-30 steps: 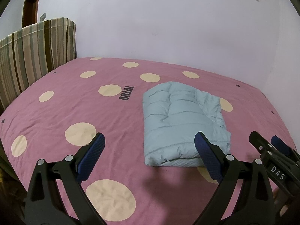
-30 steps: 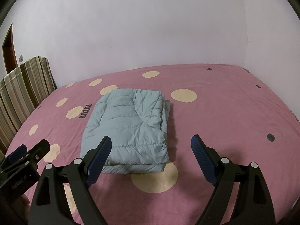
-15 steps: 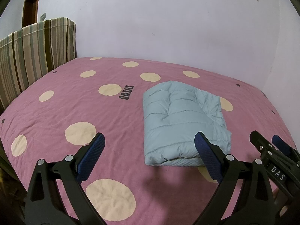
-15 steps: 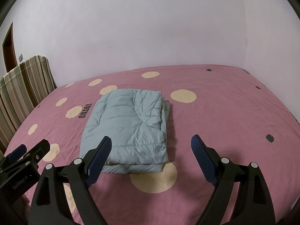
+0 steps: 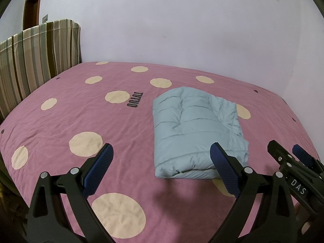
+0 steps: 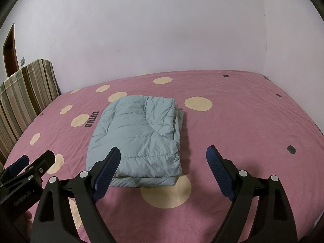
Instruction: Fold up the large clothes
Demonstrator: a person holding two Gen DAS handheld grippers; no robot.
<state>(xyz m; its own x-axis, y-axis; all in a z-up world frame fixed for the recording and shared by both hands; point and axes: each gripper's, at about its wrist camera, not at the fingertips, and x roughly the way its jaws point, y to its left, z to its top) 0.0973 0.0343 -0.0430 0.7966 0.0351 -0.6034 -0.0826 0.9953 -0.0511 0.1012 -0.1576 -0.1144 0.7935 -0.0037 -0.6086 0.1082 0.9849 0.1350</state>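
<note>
Wall [image 5: 182,20], plain and pale, fills everything toward twelve o'clock in both views we hold. Below it we see a pink bedspread [image 5: 70,117] with cream dots and a small dark printed logo [image 5: 135,101] near its middle, spread across the whole bed. At nine to ten o'clock a striped cushion [image 5: 36,56] stands upright against the bed's edge, with a brown door frame [image 5: 30,6] behind it. The pale blue puffer jacket [image 5: 194,129] lies folded into a thick rectangle on the spread; from our left camera it sits toward three o'clock of centre, from our right camera toward ten o'clock, its near edge overlapping a cream dot. Our left gripper [image 5: 162,162] hovers above the spread with its blue-padded fingers [image 5: 99,168] spread wide, nothing between them; the right-hand pad overlaps the jacket's near corner in view, contact unclear. Our right gripper [image 6: 163,166] likewise has its fingers [image 6: 219,172] spread apart, empty, near the jacket's front edge
</note>
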